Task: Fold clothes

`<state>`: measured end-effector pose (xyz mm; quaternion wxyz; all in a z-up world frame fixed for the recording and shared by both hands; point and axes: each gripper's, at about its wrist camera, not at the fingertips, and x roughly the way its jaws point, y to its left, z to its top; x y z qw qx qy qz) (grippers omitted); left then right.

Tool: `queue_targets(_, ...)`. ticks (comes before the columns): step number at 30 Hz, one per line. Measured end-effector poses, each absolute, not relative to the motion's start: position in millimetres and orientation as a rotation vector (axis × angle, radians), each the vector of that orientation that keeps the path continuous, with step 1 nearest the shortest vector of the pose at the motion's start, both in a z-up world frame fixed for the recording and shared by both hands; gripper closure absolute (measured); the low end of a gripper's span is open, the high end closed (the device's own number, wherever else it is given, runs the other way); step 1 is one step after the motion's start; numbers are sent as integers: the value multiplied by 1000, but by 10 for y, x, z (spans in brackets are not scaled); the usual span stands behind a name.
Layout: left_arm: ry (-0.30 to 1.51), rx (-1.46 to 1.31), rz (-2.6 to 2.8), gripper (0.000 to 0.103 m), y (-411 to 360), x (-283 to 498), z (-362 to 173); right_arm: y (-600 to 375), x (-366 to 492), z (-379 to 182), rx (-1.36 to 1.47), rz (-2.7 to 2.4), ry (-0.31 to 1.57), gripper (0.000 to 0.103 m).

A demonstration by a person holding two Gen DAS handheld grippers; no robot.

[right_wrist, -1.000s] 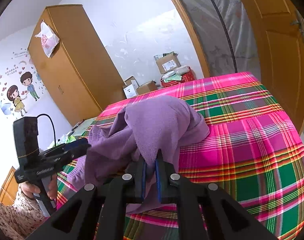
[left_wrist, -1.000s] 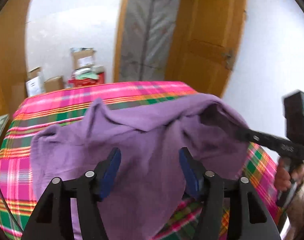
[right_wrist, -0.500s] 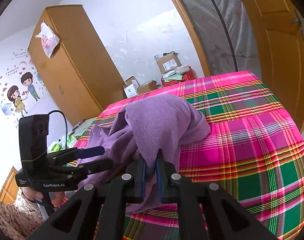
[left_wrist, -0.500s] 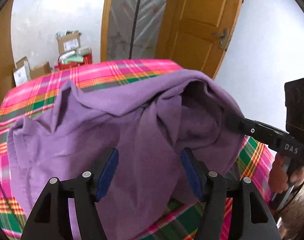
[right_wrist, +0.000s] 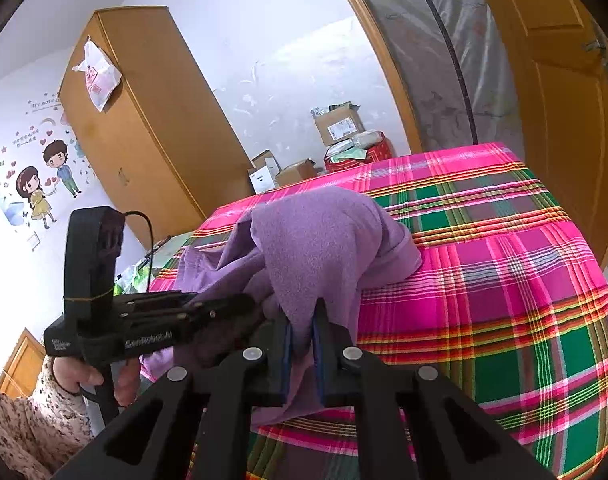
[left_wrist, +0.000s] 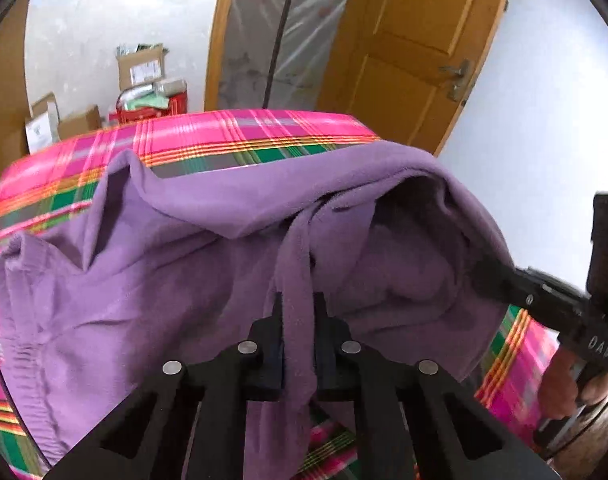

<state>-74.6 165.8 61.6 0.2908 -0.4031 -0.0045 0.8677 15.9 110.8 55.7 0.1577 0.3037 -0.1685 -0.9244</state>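
Note:
A purple garment [left_wrist: 152,280] lies bunched on a bed with a pink and green plaid cover [left_wrist: 232,136]. My left gripper [left_wrist: 298,300] is shut on a vertical fold of the purple cloth near its front edge. At the right of the left wrist view my right gripper [left_wrist: 503,276] reaches into the raised right side of the garment. In the right wrist view my right gripper [right_wrist: 302,320] is shut on a hanging edge of the purple garment [right_wrist: 315,240], and my left gripper [right_wrist: 240,308] pushes into the cloth from the left.
A wooden wardrobe [right_wrist: 152,120] stands at the left, cardboard boxes [right_wrist: 337,124] and a red tin [right_wrist: 359,156] are behind the bed, and a wooden door [left_wrist: 415,52] is at the right. The plaid cover [right_wrist: 503,260] is bare on the right side.
My left gripper was open over the cloth and has shut on a fold of it. The right gripper has kept its hold, and the garment's right side is lifted a little higher.

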Motion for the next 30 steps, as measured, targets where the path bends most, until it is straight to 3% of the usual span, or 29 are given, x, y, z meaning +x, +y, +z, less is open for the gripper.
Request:
queue_targets(21,-202,-853,2467,96,939,-514,999,1102,215,719,802,-2596,-510,96)
queue_targets(30,-219,-856,2488,96,769,-427,963,1333,211,846,745,-2558,-665,97)
